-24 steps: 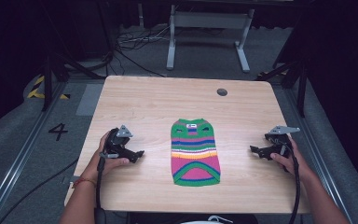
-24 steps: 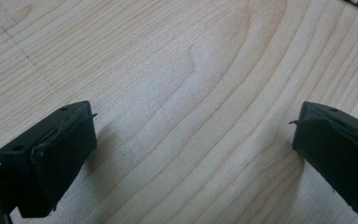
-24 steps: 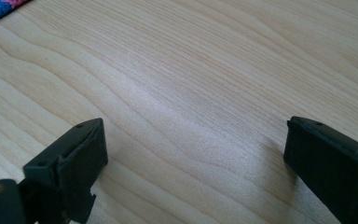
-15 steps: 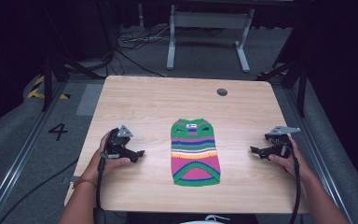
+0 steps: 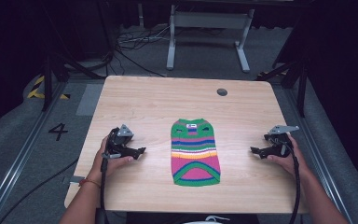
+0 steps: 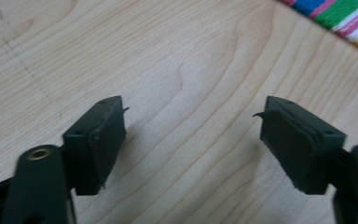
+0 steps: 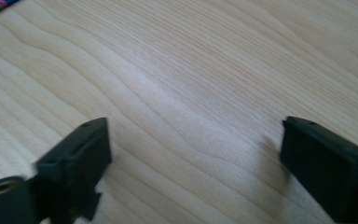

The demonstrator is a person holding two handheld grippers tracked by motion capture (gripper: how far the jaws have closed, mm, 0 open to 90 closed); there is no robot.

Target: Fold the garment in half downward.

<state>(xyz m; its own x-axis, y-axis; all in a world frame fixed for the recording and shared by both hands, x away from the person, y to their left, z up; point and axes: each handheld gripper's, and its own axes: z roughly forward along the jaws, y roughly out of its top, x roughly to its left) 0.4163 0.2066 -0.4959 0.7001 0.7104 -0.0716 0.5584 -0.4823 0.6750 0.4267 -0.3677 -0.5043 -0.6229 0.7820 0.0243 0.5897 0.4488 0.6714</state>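
- Gripper positions are noted first: the left gripper (image 5: 137, 151) and the right gripper (image 5: 256, 150) are rested on the table (image 5: 144, 100), one at each side, both pointed inward toward the middle.
- Table: a pale wooden top is seen from above, with a small dark round hole (image 5: 222, 92) near its far edge.
- Striped sweater (image 5: 195, 151): it is laid flat at the middle of the table, between the two grippers and well apart from each (green neck and hem, pink, yellow and blue bands). Its long axis is run from the far edge toward the person, neck end farther away.
- Left gripper view: the jaws are held wide apart over bare wood, with nothing between them; a corner of the sweater is caught at the upper right.
- Right gripper view: the jaws are likewise spread wide and empty, a sliver of the sweater being seen at the upper left.
- Judgement: neither hand is clearly nearer, so an inward reach from both sides is likely called for.
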